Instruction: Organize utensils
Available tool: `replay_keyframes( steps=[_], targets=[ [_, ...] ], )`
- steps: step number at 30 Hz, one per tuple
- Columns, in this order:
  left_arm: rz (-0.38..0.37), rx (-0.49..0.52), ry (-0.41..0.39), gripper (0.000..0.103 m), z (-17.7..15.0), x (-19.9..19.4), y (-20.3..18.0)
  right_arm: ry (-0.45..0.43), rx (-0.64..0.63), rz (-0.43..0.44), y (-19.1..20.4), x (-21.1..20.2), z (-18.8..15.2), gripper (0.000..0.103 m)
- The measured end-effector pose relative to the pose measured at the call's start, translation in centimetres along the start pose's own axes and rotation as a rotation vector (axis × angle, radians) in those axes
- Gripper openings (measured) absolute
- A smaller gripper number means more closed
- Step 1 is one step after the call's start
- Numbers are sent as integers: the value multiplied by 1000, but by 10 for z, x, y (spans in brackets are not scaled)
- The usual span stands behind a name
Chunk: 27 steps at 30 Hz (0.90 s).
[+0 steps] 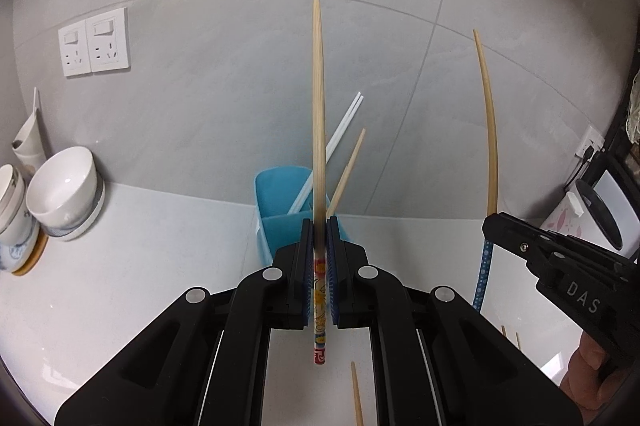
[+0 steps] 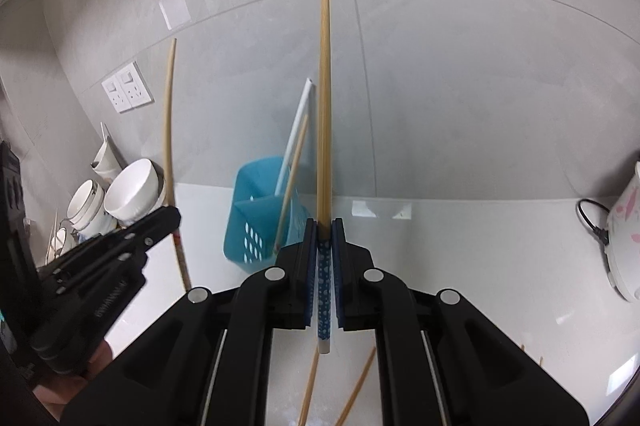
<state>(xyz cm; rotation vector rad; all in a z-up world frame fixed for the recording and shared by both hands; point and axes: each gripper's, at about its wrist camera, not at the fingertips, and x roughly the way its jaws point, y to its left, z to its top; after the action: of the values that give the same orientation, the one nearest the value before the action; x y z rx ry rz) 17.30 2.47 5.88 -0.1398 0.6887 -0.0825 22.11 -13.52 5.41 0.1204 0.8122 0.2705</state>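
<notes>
Your left gripper [image 1: 320, 246] is clamped on a chopstick with a red patterned handle [image 1: 319, 105], and your right gripper [image 2: 325, 246] is clamped on a chopstick with a blue dotted handle [image 2: 324, 85]. Both sticks point up and forward, tips well above the blue holder [image 2: 256, 222] standing on the table [image 1: 140, 246] just ahead of the grippers.

Each stick is pinched low on its handle end, so the long bamboo shaft can pivot between the pads if a tip knocks the holder's rim or the white chopsticks [image 1: 340, 133] and the plain wooden one [image 2: 292, 173] already leaning in it. The holder looks like light, thin plastic with slotted walls; a sideways push could tip it or slide it on the glossy white table. The two grippers are near each other, so they could collide over the opening.

The sticks are slim, round and tapered with a smooth finish. More loose chopsticks [image 2: 356, 386] lie on the table below you. Glazed white bowls [image 1: 62, 185] sit to the left.
</notes>
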Motion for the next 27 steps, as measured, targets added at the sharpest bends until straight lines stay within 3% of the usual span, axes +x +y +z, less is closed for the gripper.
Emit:
replay_keyframes(
  steps=[11,18,27],
  targets=[
    [-76,40,-114,6,12,38,1,-2,24,35,-4,35,13,7],
    [-86,91,-162,6,5,63,-4,13,38,33,-11,48,10,7],
    [-52,146,-128,6,-12,99,-15,34,43,27,-14,56,5,7]
  ],
)
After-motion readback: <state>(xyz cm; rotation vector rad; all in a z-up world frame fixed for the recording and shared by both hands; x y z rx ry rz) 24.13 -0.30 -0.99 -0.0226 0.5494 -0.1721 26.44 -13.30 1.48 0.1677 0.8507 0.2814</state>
